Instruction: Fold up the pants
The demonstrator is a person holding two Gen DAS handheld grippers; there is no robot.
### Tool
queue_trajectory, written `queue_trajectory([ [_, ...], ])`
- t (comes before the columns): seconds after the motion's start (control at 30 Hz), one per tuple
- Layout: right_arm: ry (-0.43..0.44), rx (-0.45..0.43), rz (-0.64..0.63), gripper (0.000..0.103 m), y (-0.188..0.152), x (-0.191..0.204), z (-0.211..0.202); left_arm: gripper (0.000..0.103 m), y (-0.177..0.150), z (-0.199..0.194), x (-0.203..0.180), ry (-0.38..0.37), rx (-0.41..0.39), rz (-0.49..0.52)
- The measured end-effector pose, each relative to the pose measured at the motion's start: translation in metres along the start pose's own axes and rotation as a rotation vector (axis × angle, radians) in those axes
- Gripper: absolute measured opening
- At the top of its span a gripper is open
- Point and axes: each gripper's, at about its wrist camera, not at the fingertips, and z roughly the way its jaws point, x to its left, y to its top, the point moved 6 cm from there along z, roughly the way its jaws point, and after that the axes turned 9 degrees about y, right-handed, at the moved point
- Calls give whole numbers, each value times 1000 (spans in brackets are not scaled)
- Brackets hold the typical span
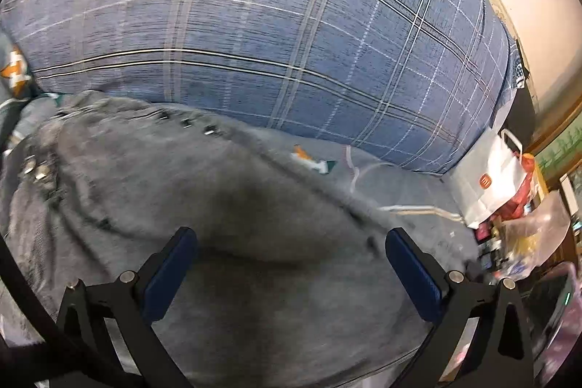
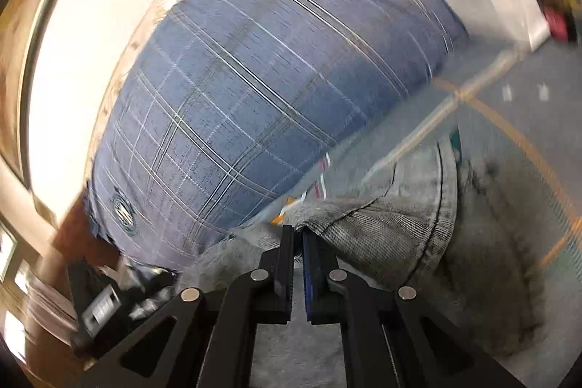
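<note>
Right tool [image 2: 297, 235]: clamped on a raised edge of the pants [image 2: 393, 235] | left tool [image 1: 291, 242]: fingers apart, gripping nothing, above the grey pants [image 1: 225, 206] spread on the bed [image 1: 400, 180] | progress: fold under way, unfinished | beyond: blue plaid pillow [image 1: 272, 35], white bag [image 1: 487, 184].
</note>
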Motion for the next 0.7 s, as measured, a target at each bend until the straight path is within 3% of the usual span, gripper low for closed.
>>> queue_trajectory([
  [0.1,4,-4,6,5,-1,-1,3,102,18,37,-29,27,123,15],
  [0.17,12,7,44,5,-2,-10,5,98,23,68,-47,-13,241,-6],
  [0.23,10,13,63,5,-1,-15,8,85,24,95,-54,18,330,-35],
  [0.3,16,13,77,4,1,-19,6,48,26,114,-52,101,379,-70],
  [0.33,21,12,84,4,3,-21,4,42,26,120,-50,132,393,-80],
  [0.37,21,12,86,4,4,-22,3,40,27,124,-48,155,400,-82],
  [0.43,34,11,103,4,8,-26,3,15,29,131,-44,203,416,-93],
  [0.47,39,16,112,4,9,-29,3,10,32,129,-41,221,414,-115],
  [0.7,103,-14,142,4,16,-28,-4,10,43,45,-38,4,246,-237],
])
